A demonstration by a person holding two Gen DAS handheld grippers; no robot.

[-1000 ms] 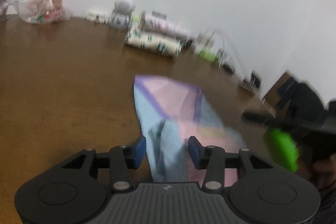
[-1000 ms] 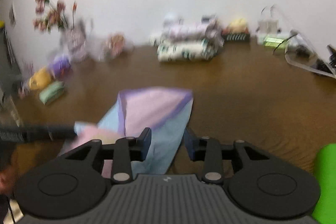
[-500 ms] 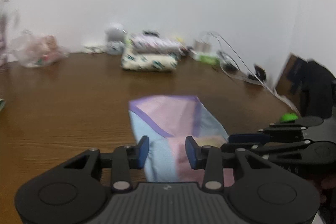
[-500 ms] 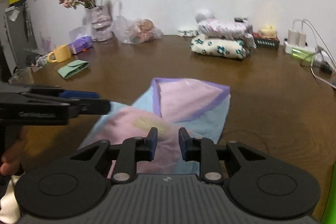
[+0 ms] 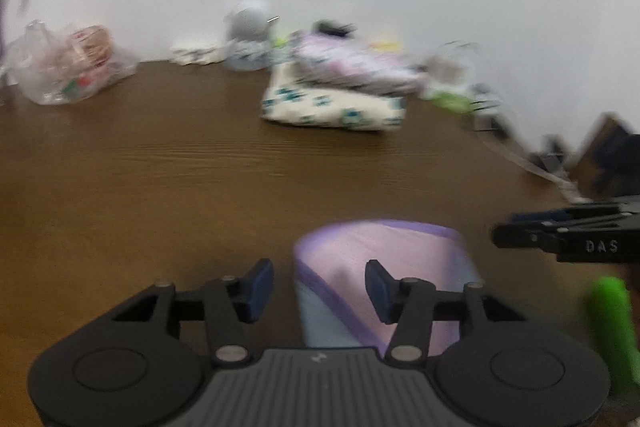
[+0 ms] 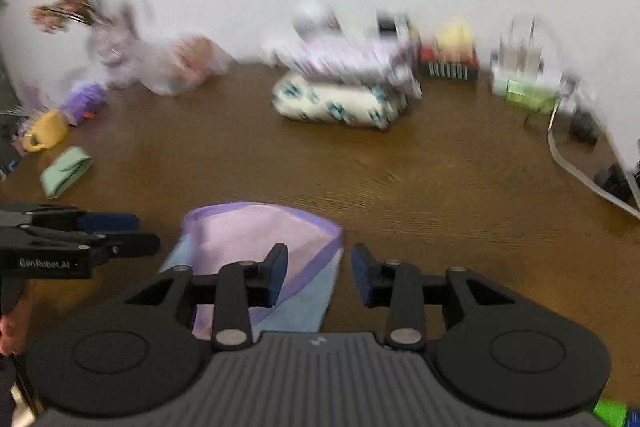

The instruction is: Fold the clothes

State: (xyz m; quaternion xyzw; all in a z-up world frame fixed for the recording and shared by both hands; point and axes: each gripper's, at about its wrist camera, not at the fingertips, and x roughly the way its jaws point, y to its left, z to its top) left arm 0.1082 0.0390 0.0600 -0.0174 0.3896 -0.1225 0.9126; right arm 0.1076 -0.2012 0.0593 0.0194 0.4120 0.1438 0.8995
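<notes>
The wooden table carries the work: one pastel garment, pink and pale blue with purple trim, lies folded at about 6 o'clock near its front edge, just ahead of both tools. The left gripper has just been opening its jaws; they now stand well apart, empty, the cloth's left edge showing between them but touched by neither pad. The right gripper has likewise just been opening and holds nothing, with the garment's right corner under its left finger and bare wood in the gap.

This looks like the release after a fold. To do it well, both tools should draw straight back and slightly up so no pad drags the top layer, then a flat press along the crease would settle it. The cloth looks thin and slippery, so a snagged corner would undo the fold. It could then join the stack.

Counted, largest to smallest:
- One table.
- One stack of folded clothes at 12 o'clock: two pieces, a cream one with teal print below and a pink-patterned one above.
- One garment in hand.
- One clear plastic bag at 10 o'clock.
- One vase of pink flowers at 10 o'clock.
- One yellow mug at 9 o'clock.
- One green pouch at 9 o'clock.
</notes>
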